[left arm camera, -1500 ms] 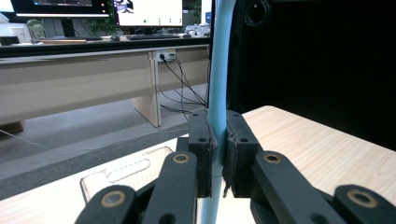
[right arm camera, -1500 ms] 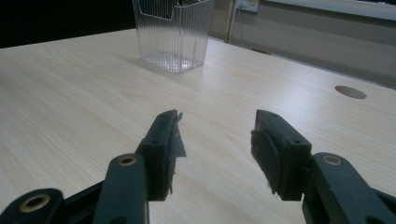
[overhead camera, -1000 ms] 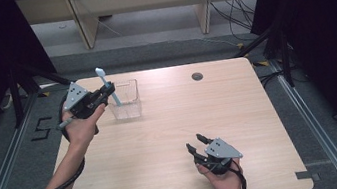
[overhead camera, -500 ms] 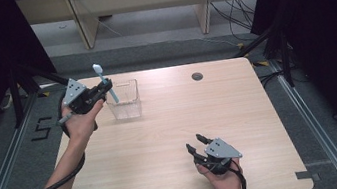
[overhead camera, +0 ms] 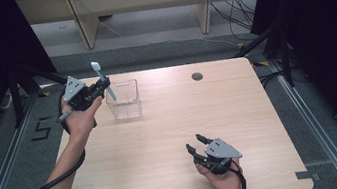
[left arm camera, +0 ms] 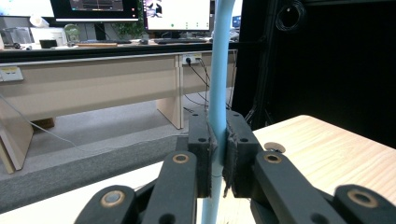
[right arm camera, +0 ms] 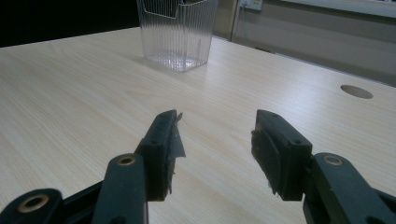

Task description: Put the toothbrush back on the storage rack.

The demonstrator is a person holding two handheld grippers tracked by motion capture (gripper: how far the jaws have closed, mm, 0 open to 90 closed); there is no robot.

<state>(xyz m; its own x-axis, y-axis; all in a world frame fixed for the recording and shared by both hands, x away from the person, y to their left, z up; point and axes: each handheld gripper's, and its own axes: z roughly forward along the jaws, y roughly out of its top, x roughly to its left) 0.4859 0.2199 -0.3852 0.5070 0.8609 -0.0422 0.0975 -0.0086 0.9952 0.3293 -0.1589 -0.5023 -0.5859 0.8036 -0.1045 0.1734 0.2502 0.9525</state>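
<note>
A person works at a wooden table (overhead camera: 164, 145) with a gripper in each hand. The left gripper (overhead camera: 102, 86), raised at the table's far left corner, has its jaws closed on a light blue toothbrush (overhead camera: 102, 80). In the left gripper view the handle (left arm camera: 218, 93) stands upright, pinched between the two pads (left arm camera: 230, 161), running above and below them. Seen from above, the brush head rises past the fingertips and the lower end leans over a clear plastic container (overhead camera: 124, 99) just beside the gripper. The right gripper (right arm camera: 215, 140) rests near the table's close edge, jaws spread wide with nothing between them, the container (right arm camera: 177, 32) well ahead of its fingertips.
</note>
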